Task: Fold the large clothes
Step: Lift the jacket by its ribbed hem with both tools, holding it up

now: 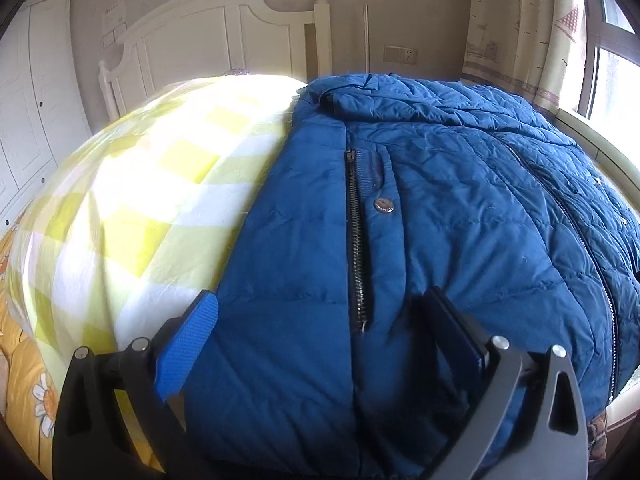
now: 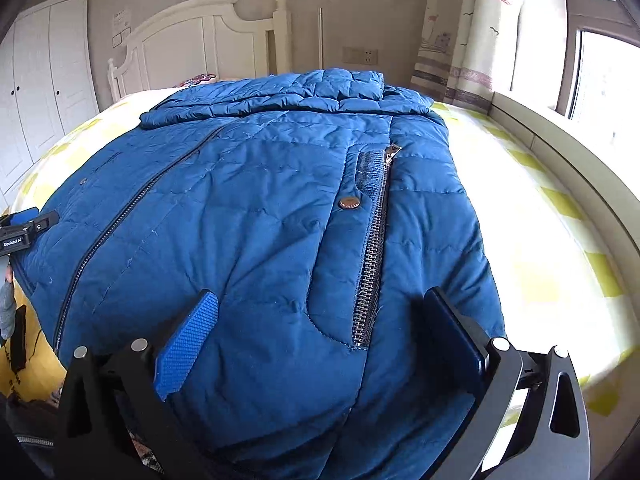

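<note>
A big blue quilted jacket (image 1: pixel 460 200) lies front up on the bed, its hood toward the headboard; it also shows in the right wrist view (image 2: pixel 260 208). My left gripper (image 1: pixel 320 312) is open above the jacket's lower left part, its fingers either side of a pocket zip (image 1: pixel 358 240). My right gripper (image 2: pixel 320 312) is open above the lower right part, straddling the other pocket zip (image 2: pixel 374 252). Neither holds cloth. The left gripper also shows at the left edge of the right wrist view (image 2: pixel 26 226).
The bed has a yellow and white checked sheet (image 1: pixel 140 208), with a white headboard (image 1: pixel 216 36) at the far end. A wardrobe (image 2: pixel 44 88) stands at left. A window sill (image 2: pixel 568 160) and a curtain (image 2: pixel 460 40) run along the right side.
</note>
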The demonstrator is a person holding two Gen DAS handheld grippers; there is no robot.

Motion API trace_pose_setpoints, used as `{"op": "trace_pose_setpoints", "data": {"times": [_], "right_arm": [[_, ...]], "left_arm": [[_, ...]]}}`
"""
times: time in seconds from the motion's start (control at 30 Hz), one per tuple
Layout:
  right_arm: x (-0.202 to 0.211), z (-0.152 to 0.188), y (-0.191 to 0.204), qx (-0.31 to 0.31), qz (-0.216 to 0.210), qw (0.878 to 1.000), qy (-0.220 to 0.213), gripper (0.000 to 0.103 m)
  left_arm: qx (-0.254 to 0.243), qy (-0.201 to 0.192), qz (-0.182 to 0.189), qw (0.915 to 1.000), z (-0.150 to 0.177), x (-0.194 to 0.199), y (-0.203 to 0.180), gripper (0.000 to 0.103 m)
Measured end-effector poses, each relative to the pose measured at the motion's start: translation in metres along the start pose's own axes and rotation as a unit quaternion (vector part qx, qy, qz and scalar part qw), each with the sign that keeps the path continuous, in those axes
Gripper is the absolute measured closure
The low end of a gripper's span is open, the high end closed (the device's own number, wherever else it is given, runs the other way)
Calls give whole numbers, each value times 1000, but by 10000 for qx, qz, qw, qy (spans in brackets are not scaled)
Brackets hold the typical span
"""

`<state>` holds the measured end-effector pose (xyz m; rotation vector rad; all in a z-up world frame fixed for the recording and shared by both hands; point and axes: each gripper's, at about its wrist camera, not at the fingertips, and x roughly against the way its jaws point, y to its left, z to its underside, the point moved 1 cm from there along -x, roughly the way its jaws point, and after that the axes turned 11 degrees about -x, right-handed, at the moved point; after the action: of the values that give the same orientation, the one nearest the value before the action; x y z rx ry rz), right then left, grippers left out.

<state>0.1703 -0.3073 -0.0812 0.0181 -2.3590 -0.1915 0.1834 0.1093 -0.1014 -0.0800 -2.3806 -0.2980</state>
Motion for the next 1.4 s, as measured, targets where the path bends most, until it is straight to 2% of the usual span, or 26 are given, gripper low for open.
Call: {"op": "trace_pose_setpoints", "data": {"times": [0.1, 0.2, 0.27, 0.3, 0.33, 0.4, 0.5, 0.57, 0.6, 0.67, 0.73, 0.87, 1.0, 1.1, 1.17, 1.23, 1.33, 1.4], "right_arm": [[13, 1, -7, -93, 222, 9996, -163, 6], [25, 12, -22, -247, 411, 9984, -293, 5], [22, 22, -33, -491, 171, 9984, -207, 5], [24, 24, -35, -515, 147, 9981, -306, 5], [24, 24, -32, -440, 210, 9983, -303, 5], [25, 19, -32, -448, 241, 9986, -167, 5], [35, 18, -40, -497, 255, 9983, -154, 5], [48, 26, -55, -798, -170, 9964, -228, 5], [54, 32, -65, -980, -508, 9936, -252, 5], [59, 51, -83, -1270, -1101, 9856, -175, 5], [56, 70, -100, -1513, -1421, 9781, -133, 5], [38, 90, -124, -2120, -1971, 9570, -198, 6], [26, 87, -128, -2327, -2621, 9356, -434, 25], [21, 84, -124, -2248, -2822, 9317, -425, 38], [24, 84, -124, -2226, -2956, 9279, -453, 42], [35, 86, -128, -2269, -3256, 9158, -616, 49], [49, 86, -135, -2367, -3600, 8987, -825, 56], [53, 83, -133, -2335, -3715, 8944, -869, 56]], "left_arm": [[67, 74, -9, 9999, 1, 8, 4, 2], [277, -136, -163, 9994, 5, 28, 18, 2], [239, 17, -261, 9994, 10, 22, 24, 2], [247, 123, -161, 9995, 14, 14, 27, 2], [401, 52, -15, 9992, 18, 12, 31, 2], [556, 56, 87, 9984, 20, 11, 34, 2], [263, 70, -95, 9996, 16, 16, 31, 2], [265, 32, -92, 9996, 16, 22, 35, 2], [355, 30, 62, 9993, 18, 23, 41, 2], [630, 61, 610, 9961, 24, 22, 55, 2], [859, -43, 1065, 9906, 31, 22, 67, 2], [761, -92, 1308, 9884, 33, 24, 70, 3], [750, -187, 1786, 9809, 35, 29, 64, 4], [625, -214, 1973, 9781, 39, 34, 57, 13], [600, -199, 2045, 9768, 43, 38, 56, 21], [701, -170, 2161, 9737, 50, 40, 60, 24], [1034, -125, 2505, 9625, 61, 39, 71, 26], [1224, -101, 2631, 9569, 67, 34, 75, 26]]}}
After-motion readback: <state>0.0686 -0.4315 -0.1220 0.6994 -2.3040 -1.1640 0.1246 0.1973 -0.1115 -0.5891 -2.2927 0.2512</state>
